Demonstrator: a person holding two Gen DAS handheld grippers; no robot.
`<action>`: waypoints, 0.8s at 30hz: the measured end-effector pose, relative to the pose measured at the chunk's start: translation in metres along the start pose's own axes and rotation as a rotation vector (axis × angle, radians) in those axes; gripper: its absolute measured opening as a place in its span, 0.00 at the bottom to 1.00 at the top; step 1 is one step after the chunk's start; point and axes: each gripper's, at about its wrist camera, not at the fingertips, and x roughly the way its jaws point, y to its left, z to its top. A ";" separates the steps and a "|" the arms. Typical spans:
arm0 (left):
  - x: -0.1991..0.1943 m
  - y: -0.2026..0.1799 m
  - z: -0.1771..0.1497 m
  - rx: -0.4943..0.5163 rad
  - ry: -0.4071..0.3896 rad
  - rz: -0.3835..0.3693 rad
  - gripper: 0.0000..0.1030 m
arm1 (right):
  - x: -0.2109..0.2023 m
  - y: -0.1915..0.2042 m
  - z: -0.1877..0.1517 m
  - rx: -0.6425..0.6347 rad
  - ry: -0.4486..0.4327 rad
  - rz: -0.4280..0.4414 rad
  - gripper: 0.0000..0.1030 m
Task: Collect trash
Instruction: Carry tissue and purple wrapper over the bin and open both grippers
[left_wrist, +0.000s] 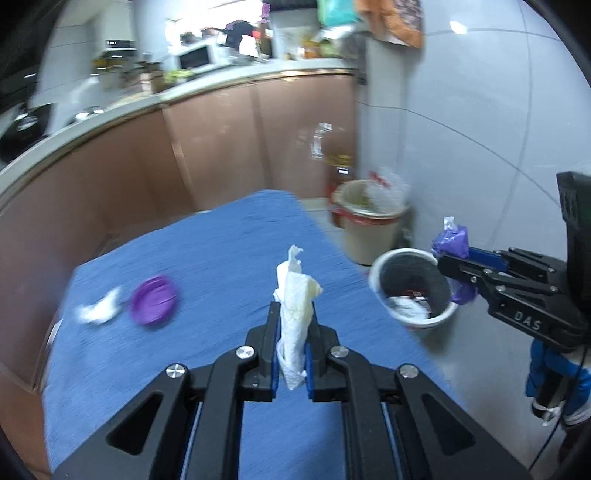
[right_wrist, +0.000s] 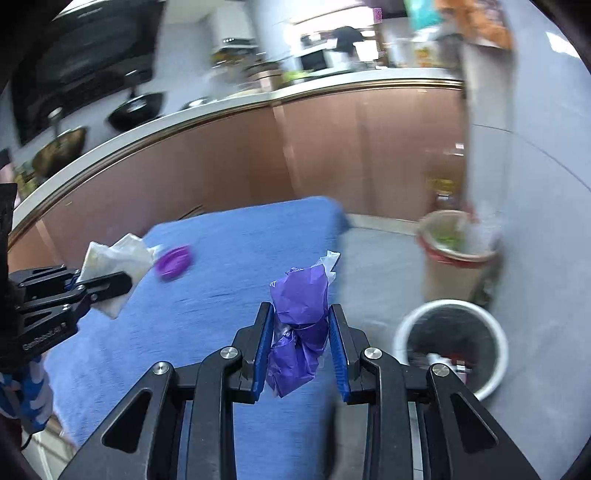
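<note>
Left gripper (left_wrist: 291, 314) jaws pinch a tissue (left_wrist: 295, 291); right gripper (right_wrist: 301, 321) jaws clamp a purple wrapper (right_wrist: 299, 302) near the bin (right_wrist: 491, 328). 2 pieces remain on the counter (left_wrist: 221, 240): crumpled tissue (left_wrist: 98, 312), purple lid (left_wrist: 154, 301).

1. The right claw (right_wrist: 301, 332) grips a crumpled purple wrapper (right_wrist: 301, 317) above the blue-covered table (right_wrist: 236, 236).
2. At the left edge, the left claw (right_wrist: 110, 286) pinches a white tissue (right_wrist: 114, 262).
3. A purple lid (right_wrist: 173, 261) lies on the table.
4. A white bin (right_wrist: 452, 345) stands on the floor, lower right.
</note>
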 end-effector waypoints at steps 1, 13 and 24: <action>0.012 -0.013 0.010 0.007 0.012 -0.036 0.09 | -0.001 -0.014 0.001 0.017 -0.002 -0.029 0.29; 0.167 -0.126 0.093 0.028 0.197 -0.308 0.12 | 0.056 -0.154 -0.013 0.169 0.080 -0.263 0.29; 0.272 -0.166 0.113 -0.030 0.338 -0.391 0.29 | 0.132 -0.220 -0.024 0.239 0.178 -0.329 0.30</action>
